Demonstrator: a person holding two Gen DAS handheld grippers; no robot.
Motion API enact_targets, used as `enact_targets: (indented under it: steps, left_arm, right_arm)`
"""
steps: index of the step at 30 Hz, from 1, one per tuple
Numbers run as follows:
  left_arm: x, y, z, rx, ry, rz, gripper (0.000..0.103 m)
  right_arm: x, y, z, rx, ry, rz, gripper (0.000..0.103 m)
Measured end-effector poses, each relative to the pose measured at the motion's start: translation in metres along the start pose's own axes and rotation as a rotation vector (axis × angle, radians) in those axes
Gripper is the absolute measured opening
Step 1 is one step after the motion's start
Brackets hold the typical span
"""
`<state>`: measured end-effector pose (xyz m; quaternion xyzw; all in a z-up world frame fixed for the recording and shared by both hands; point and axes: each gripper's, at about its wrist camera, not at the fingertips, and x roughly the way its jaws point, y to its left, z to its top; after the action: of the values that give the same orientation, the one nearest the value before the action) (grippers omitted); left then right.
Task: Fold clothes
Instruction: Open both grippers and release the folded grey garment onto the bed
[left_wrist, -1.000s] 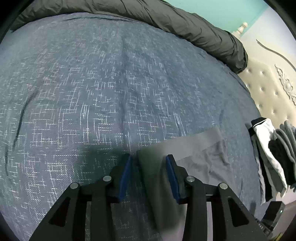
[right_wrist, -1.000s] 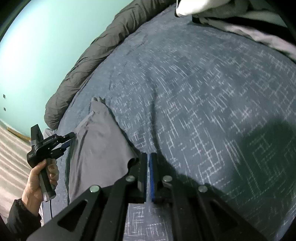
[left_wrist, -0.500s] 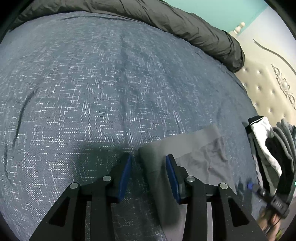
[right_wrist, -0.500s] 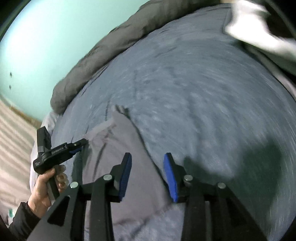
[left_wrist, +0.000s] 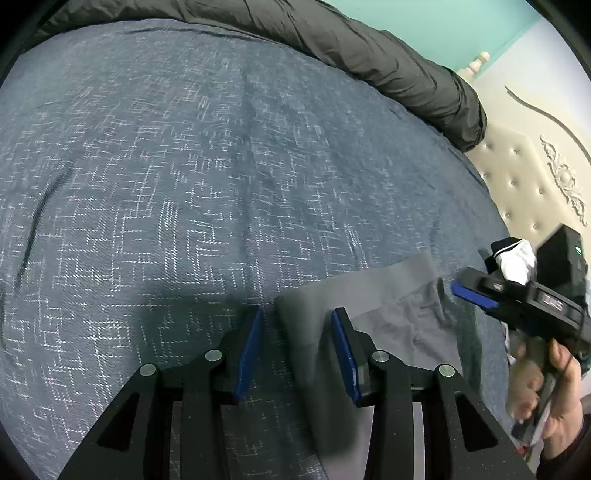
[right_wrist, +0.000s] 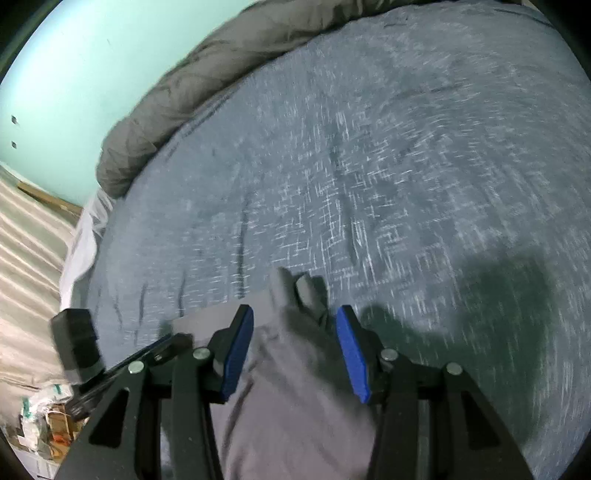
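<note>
A grey garment (left_wrist: 399, 314) lies flat on the blue patterned bed cover (left_wrist: 184, 166). My left gripper (left_wrist: 297, 347) is open, its jaws astride the garment's near left corner, nothing pinched. In the left wrist view the right gripper (left_wrist: 469, 293) comes in from the right, held by a hand (left_wrist: 554, 391), at the garment's far right edge. In the right wrist view my right gripper (right_wrist: 295, 350) is open over the grey garment (right_wrist: 288, 406), whose rumpled end (right_wrist: 299, 291) lies between the fingertips. The left gripper (right_wrist: 162, 343) shows at the lower left there.
A dark grey duvet (left_wrist: 369, 48) is rolled along the far side of the bed. A cream tufted headboard (left_wrist: 528, 177) stands at the right. A pile of white and dark clothes (left_wrist: 513, 258) lies beside the garment. Striped floor (right_wrist: 26, 266) shows past the bed edge.
My right gripper has opened from shut and swung over the grey garment. It now appears at the right of the left wrist view. The left gripper has stayed open in place.
</note>
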<state>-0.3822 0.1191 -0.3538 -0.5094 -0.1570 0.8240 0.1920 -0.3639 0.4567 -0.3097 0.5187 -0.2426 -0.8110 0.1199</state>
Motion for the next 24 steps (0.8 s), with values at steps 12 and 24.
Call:
enact_targets:
  steps: [12, 24]
  left_arm:
    - [-0.003, -0.003, 0.000, 0.062, -0.033, 0.035, 0.011]
    - [-0.047, -0.002, -0.030, 0.036, 0.000, 0.045, 0.046]
  right_arm:
    - [0.026, 0.000, 0.003, -0.161, -0.007, -0.099, 0.002]
    - [-0.016, -0.009, -0.016, -0.176, -0.085, -0.085, 0.002]
